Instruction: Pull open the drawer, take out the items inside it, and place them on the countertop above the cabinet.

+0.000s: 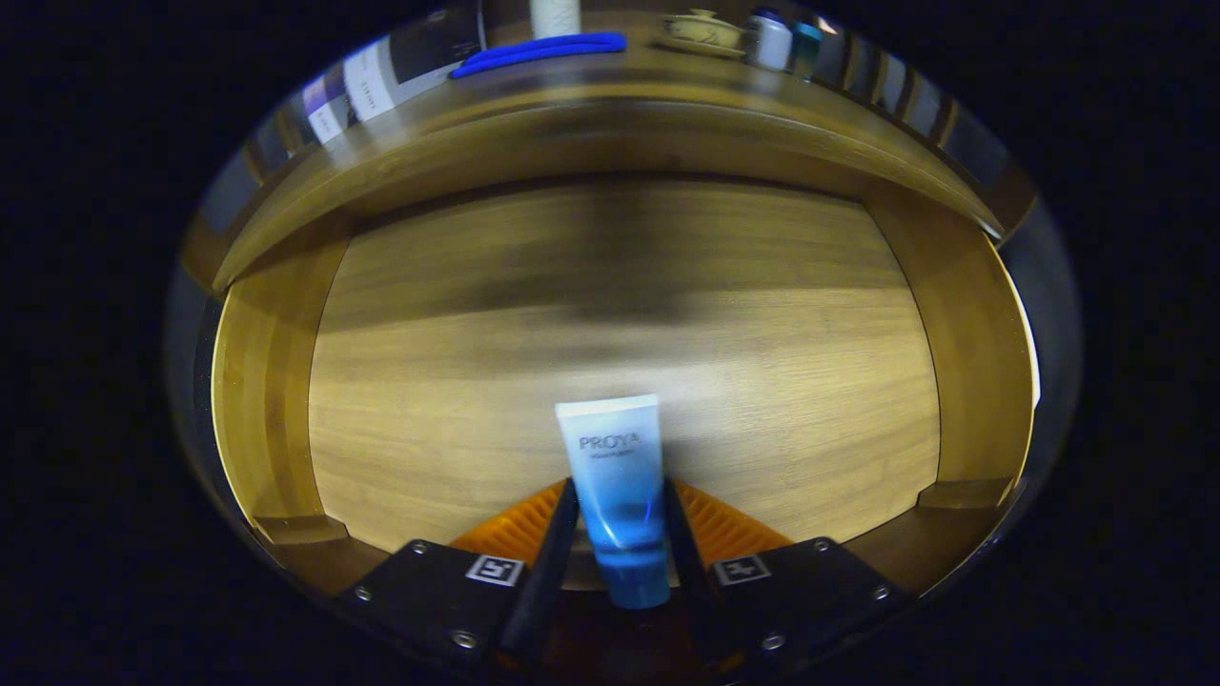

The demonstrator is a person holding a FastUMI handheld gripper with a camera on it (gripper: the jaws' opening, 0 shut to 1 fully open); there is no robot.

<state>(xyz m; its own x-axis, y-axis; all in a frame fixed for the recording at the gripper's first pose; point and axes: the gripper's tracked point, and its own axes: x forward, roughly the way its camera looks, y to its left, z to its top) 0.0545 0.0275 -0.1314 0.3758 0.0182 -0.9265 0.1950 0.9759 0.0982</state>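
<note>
Open wooden drawer (286,381): one blue-and-white tube (618,486), cap end toward the camera, clamped between both fingers of the claw (621,514) above the drawer floor. Counter (591,81) beyond the drawer: one blue flat item (538,52), one pale lidded dish (703,30), two small bottles (770,40), blurred

A white-to-blue tube (618,495) sits against the drawer's (620,314) tan wood grain; a bright blue strip (539,51) lies beyond.
</note>
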